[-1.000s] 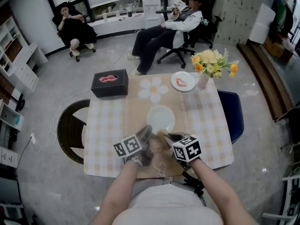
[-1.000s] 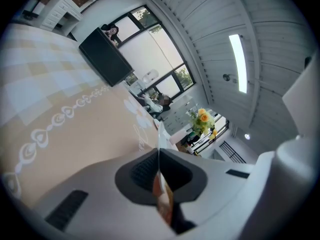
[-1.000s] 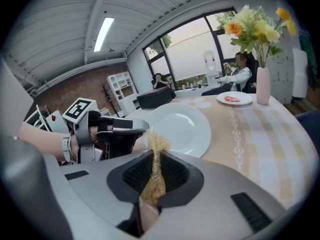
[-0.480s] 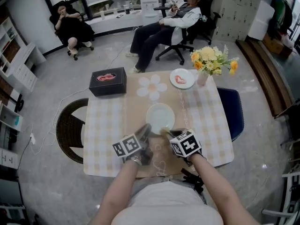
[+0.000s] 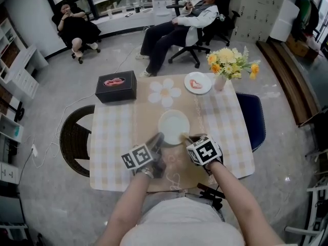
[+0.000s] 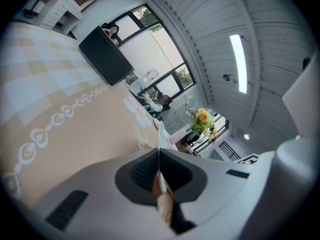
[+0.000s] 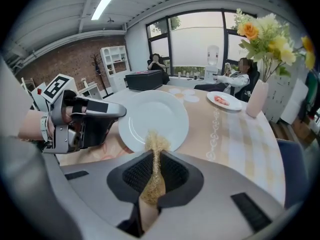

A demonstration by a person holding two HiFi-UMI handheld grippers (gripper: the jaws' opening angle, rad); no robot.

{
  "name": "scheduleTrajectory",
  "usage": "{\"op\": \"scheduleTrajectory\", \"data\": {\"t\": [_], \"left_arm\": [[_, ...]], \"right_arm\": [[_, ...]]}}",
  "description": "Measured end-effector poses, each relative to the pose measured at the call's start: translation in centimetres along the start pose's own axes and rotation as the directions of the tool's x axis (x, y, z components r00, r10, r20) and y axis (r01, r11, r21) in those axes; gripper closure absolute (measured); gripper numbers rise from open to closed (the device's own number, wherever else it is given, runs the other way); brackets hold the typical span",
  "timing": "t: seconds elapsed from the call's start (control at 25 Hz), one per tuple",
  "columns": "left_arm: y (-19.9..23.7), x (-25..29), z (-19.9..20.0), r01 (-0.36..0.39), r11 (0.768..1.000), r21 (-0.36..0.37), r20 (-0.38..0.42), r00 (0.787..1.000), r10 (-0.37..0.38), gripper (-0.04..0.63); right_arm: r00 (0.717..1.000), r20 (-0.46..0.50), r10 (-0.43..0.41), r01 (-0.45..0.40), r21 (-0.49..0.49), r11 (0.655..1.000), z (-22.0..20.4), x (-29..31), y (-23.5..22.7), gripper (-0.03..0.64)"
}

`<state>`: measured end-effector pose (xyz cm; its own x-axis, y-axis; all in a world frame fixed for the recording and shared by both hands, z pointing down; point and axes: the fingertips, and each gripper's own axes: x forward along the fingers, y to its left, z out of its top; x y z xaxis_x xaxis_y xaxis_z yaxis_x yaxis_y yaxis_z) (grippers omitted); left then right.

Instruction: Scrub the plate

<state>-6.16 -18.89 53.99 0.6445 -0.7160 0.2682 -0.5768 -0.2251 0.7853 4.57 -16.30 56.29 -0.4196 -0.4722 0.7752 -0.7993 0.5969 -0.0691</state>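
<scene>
A white plate (image 5: 173, 126) lies on the beige runner at the table's middle. My left gripper (image 5: 158, 139) is shut on its near-left rim; in the left gripper view the plate (image 6: 159, 143) shows edge-on between the jaws of the left gripper (image 6: 159, 170). My right gripper (image 5: 185, 138) is shut on a yellow-brown scrub pad (image 7: 153, 170), and the pad's tip touches the near rim of the plate (image 7: 155, 115). The right gripper view also shows the left gripper (image 7: 120, 112) at the plate's left edge.
A black box (image 5: 116, 86) stands at the far left of the table. A small plate with red food (image 5: 198, 83) and a vase of flowers (image 5: 228, 65) are at the far right. A wicker chair (image 5: 74, 140) is left of the table, a blue chair (image 5: 254, 122) right. Two people sit beyond.
My right gripper has edged forward with the pad toward the plate's near rim. The left gripper has stayed on the plate's rim.
</scene>
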Motion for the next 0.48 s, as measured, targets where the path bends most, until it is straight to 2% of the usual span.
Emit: {"op": "scheduleTrajectory", "data": {"t": [0.16, 0.28, 0.48], "left_arm": [[0.0, 0.1, 0.0, -0.001, 1.000, 0.000, -0.001, 1.000, 0.001, 0.577], [0.0, 0.1, 0.0, -0.003, 1.000, 0.002, -0.003, 1.000, 0.003, 0.578], [-0.1, 0.2, -0.1, -0.004, 1.000, 0.012, -0.003, 1.000, 0.004, 0.578]], "right_arm": [[0.999, -0.016, -0.044, 0.044, -0.024, 0.999, 0.3, -0.2, -0.9, 0.574], [0.999, 0.024, -0.047, 0.047, -0.020, 0.999, 1.3, -1.2, -0.5, 0.574], [0.986, 0.160, 0.053, -0.069, 0.099, 0.993, 3.8, -2.1, 1.8, 0.574]]}}
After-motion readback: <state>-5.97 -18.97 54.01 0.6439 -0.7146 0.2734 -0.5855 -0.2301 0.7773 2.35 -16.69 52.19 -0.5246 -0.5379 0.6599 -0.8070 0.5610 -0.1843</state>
